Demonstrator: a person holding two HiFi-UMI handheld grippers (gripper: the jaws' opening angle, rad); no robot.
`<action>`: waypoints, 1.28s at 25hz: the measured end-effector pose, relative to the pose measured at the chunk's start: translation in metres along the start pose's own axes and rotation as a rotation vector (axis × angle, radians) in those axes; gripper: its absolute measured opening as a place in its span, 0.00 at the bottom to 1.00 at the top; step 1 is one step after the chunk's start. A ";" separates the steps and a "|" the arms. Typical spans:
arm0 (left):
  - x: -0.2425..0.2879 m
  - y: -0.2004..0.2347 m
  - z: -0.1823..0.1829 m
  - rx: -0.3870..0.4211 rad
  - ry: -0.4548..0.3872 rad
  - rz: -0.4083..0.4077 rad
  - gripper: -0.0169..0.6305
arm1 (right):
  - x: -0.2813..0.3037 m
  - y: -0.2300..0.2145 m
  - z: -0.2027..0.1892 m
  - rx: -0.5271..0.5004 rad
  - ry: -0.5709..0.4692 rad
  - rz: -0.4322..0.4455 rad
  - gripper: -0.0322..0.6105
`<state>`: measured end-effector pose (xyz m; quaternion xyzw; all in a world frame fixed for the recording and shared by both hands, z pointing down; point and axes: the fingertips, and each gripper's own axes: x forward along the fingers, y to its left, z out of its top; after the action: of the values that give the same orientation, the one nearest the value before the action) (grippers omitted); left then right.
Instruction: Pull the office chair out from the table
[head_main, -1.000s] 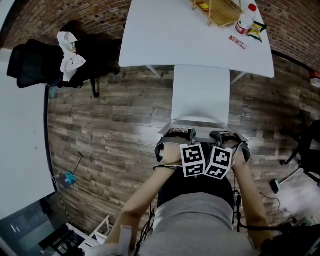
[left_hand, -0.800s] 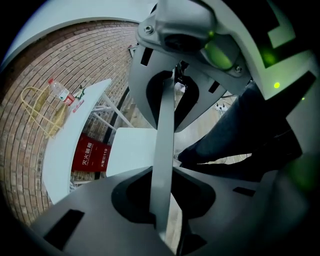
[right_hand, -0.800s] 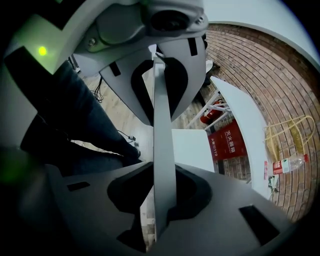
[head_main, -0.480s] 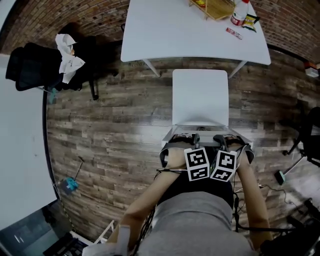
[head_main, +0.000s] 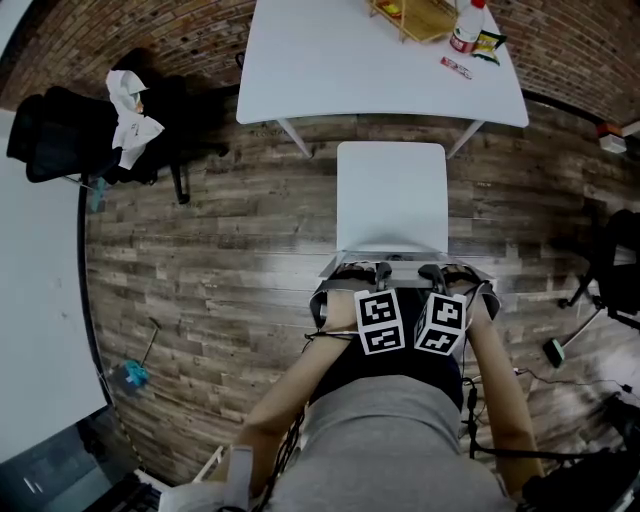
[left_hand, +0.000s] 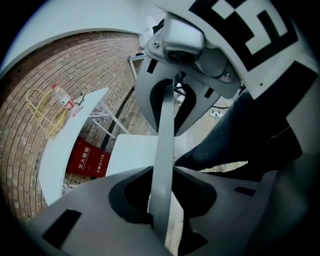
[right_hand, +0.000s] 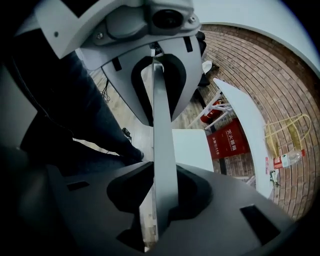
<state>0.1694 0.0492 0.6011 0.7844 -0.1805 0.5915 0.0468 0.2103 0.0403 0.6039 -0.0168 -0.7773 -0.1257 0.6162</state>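
Observation:
A white chair stands on the wood floor just in front of the white table, its seat out from under the tabletop. Both grippers point down onto the top edge of its backrest, side by side close to my body. The left gripper has the thin backrest edge between its jaws; the jaws are opening but the pads still touch it. In the same way the right gripper straddles the backrest edge, its jaws opening while still in contact.
A black office chair with a white cloth sits at the left. On the table's far side are a wooden basket and a bottle. A black chair base stands at the right, a white desk along the left.
The white chair has slid back from the table with both grippers on its backrest; its seat, partly under the tabletop before, now stands out from under it.

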 end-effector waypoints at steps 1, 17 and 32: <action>-0.001 0.002 0.002 -0.007 -0.020 0.019 0.21 | 0.000 0.000 0.001 0.006 -0.007 0.009 0.20; -0.112 0.045 0.042 -0.341 -0.471 0.049 0.38 | -0.114 -0.071 0.054 0.281 -0.449 -0.066 0.40; -0.254 0.186 0.059 -0.711 -0.969 0.578 0.05 | -0.218 -0.187 0.078 0.781 -0.921 -0.484 0.09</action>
<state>0.1002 -0.0825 0.3177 0.8183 -0.5684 0.0652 0.0557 0.1543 -0.0960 0.3456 0.3320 -0.9322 0.0510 0.1350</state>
